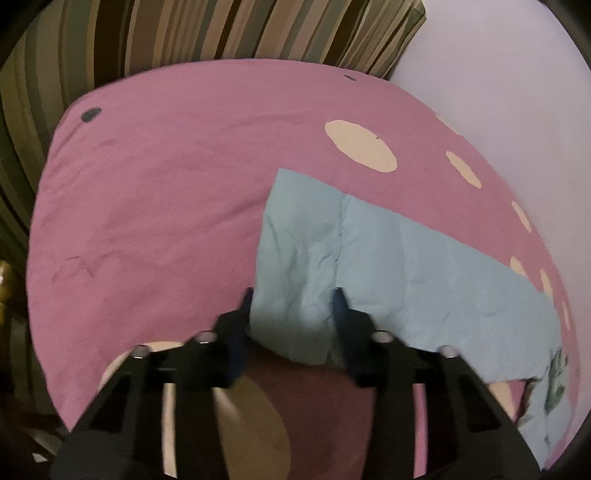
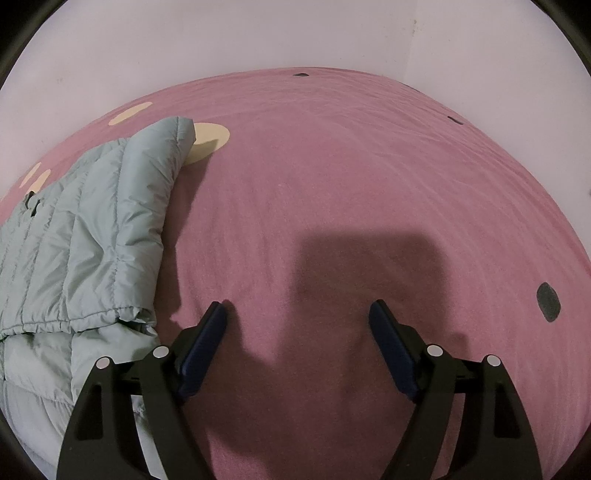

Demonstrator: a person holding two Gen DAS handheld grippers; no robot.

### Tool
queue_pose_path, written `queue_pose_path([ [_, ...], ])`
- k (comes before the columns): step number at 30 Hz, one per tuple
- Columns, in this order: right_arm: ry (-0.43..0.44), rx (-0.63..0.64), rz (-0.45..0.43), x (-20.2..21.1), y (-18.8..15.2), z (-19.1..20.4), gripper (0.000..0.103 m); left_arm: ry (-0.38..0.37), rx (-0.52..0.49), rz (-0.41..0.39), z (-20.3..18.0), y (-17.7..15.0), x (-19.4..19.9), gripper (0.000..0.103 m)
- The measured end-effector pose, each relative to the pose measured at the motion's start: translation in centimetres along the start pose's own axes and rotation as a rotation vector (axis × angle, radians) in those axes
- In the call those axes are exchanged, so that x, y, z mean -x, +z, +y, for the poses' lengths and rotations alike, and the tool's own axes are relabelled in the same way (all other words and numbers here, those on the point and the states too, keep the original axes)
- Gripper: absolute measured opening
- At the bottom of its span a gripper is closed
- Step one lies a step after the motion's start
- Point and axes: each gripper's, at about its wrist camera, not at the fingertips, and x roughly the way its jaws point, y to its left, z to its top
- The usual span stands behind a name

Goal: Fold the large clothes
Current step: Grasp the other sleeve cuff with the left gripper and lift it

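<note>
A pale blue quilted jacket lies on a pink bed sheet and stretches off to the right in the left wrist view. My left gripper is shut on a bunched fold of the jacket's edge, and the cloth fills the gap between the dark pads. In the right wrist view the same jacket lies at the left, with a folded sleeve or edge on top. My right gripper stands open just right of it above the bare sheet, with nothing between its fingers.
The sheet carries cream ovals and small dark dots. A striped cloth hangs behind the bed's far left side. A pale wall bounds the far edge. A wooden post stands at the left rim.
</note>
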Motion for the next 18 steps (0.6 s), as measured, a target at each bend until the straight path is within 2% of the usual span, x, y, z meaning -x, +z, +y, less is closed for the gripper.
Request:
queue_pose_path([
  [1, 0.000, 0.000, 0.000, 0.0, 0.0, 0.0, 0.079, -0.016, -0.005, 0.007, -0.1, 0.1, -0.2, 0.017],
  [3, 0.000, -0.001, 0.000, 0.0, 0.0, 0.0, 0.079, -0.031, -0.022, 0.019, -0.5, 0.0, -0.4, 0.007],
  [6, 0.001, -0.001, 0.000, 0.0, 0.0, 0.0, 0.079, -0.008, -0.062, 0.001, -1.2, -0.1, 0.0, 0.004],
  [10, 0.000, -0.002, -0.002, 0.0, -0.1, 0.1, 0.079, -0.042, -0.080, -0.041, -2.7, 0.1, 1.8, 0.004],
  [14, 0.001, -0.003, -0.003, 0.0, -0.1, 0.1, 0.080, -0.107, -0.161, -0.101, -7.0, 0.4, 4.7, 0.003],
  [18, 0.006, -0.007, -0.004, 0.0, -0.1, 0.0, 0.080, -0.189, -0.273, -0.139, -13.6, -0.3, 7.3, 0.003],
])
